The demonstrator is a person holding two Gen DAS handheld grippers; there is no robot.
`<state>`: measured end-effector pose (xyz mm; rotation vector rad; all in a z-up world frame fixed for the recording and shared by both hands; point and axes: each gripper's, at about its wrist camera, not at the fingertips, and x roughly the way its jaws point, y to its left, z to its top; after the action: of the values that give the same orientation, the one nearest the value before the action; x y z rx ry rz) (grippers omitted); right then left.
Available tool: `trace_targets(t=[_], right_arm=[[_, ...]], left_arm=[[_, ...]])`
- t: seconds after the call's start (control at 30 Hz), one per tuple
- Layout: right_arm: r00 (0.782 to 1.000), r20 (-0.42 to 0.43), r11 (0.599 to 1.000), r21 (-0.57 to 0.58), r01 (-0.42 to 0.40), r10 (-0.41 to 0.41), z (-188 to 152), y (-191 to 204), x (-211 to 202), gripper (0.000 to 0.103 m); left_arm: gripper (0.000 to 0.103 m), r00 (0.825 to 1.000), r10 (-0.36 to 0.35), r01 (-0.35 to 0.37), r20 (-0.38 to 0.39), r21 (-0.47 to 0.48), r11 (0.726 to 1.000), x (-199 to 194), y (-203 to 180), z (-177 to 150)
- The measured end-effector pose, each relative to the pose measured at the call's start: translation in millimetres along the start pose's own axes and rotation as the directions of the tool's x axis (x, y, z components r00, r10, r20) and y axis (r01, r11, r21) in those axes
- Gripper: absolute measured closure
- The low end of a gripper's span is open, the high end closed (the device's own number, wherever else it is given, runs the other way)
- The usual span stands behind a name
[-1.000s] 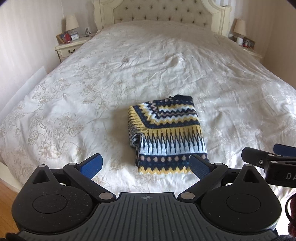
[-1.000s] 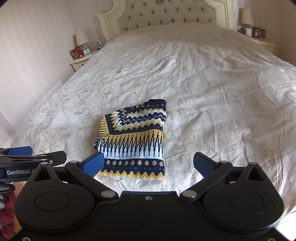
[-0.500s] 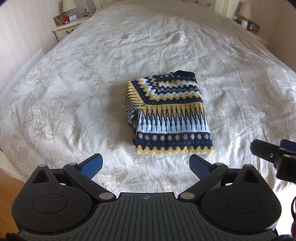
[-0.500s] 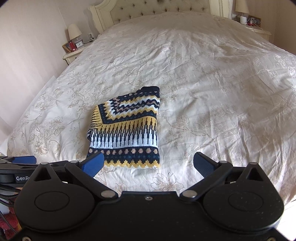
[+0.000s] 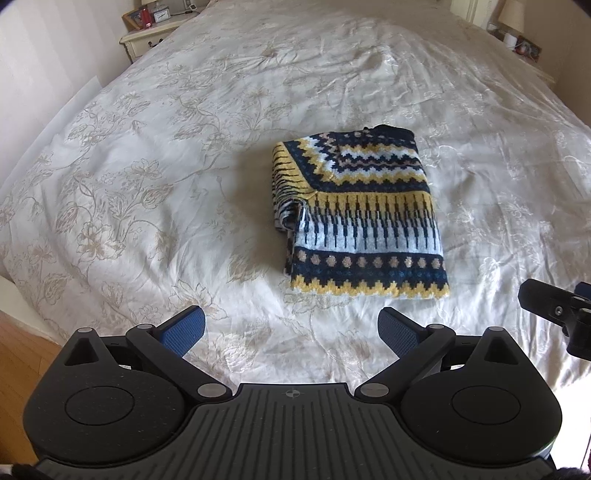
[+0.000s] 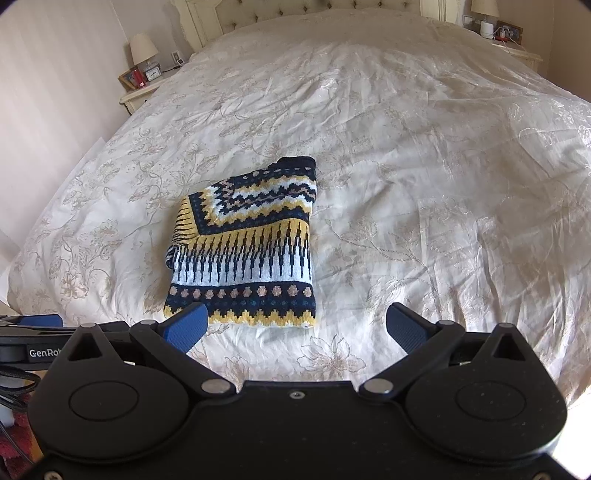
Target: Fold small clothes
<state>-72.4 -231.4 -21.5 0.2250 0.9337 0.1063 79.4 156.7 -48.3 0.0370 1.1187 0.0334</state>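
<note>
Here a folded knitted sweater (image 5: 360,218) lies flat on the white floral bedspread (image 5: 147,166), in a rough rectangle patterned in navy, yellow, pale blue and beige bands. It sits in the near half of the bed, toward the foot edge and well clear of both side edges, with its yellow zigzag hem turned toward the foot and its dark neck end pointing to the headboard (image 6: 332,5). Along its left side the layers bulge a little and part of a fold shows. The left gripper (image 5: 291,330) hangs over the bedspread just short of the hem, both blue-padded fingers spread wide with nothing between them; the sweater lies ahead and slightly to its right. The right gripper (image 6: 295,326) is likewise spread wide and empty, its left pad (image 6: 186,326) overlapping the hem's near-left corner in the right wrist view, though whether it touches cannot be told. A nightstand (image 6: 142,92) with a lamp (image 6: 142,50) stands beside the bed's far-left corner, and another lamp (image 5: 511,14) stands by the far-right corner.
</note>
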Motion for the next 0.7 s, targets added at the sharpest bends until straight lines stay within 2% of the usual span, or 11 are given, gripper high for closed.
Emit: trace_targets(t=[0.7], right_arm=[[0.999,-0.04,1.0,0.016,-0.007,0.008,-2.1,7.7,11.1,0.001]], left_arm=[[0.002,1.0,0.013,-0.013,-0.017,-0.006,1.0,7.7,15.4,2.3]])
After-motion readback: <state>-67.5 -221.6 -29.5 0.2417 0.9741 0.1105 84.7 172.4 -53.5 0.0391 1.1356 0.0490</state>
